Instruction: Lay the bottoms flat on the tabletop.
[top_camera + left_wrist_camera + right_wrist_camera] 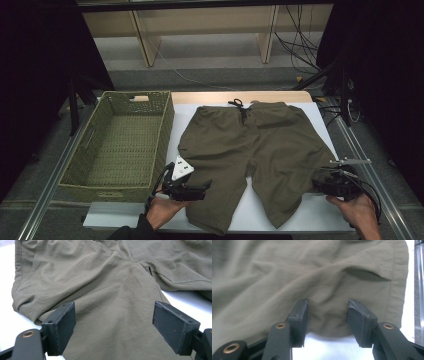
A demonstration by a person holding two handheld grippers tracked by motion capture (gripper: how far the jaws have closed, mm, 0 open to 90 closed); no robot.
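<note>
A pair of olive-green shorts [255, 155] lies spread flat on the white surface [320, 215], waistband and black drawstring [240, 109] toward the far edge, both legs pointing toward the person. To its left we see a woven basket [120, 145], resting partly on the surface and holding nothing.

The left tongs [202, 189] sit at the hem end of the left leg, low over the cloth. In the left gripper view the jaws stand wide, with the fabric [105, 302] between and beneath them but neither pad pressing on it. The right tongs [320, 184] sit at the outer edge of the right leg. In the right gripper view the jaws stand about half apart, straddling a rounded bulge of the fabric's edge [327, 325]; we see a small gap between each pad and the cloth, so nothing is held. A slit pocket opening [367, 275] shows farther along that leg.

We judge the work to be the folding of the shorts and their stowing in the basket, and we judge it to be at or near its beginning: the garment is still fully unfolded, no crease or overlap is visible, and the basket is unfilled. What remains, on this reading, is to close both tongs on the cloth, fold the garment into a compact form, and carry it leftward into the basket.
</note>
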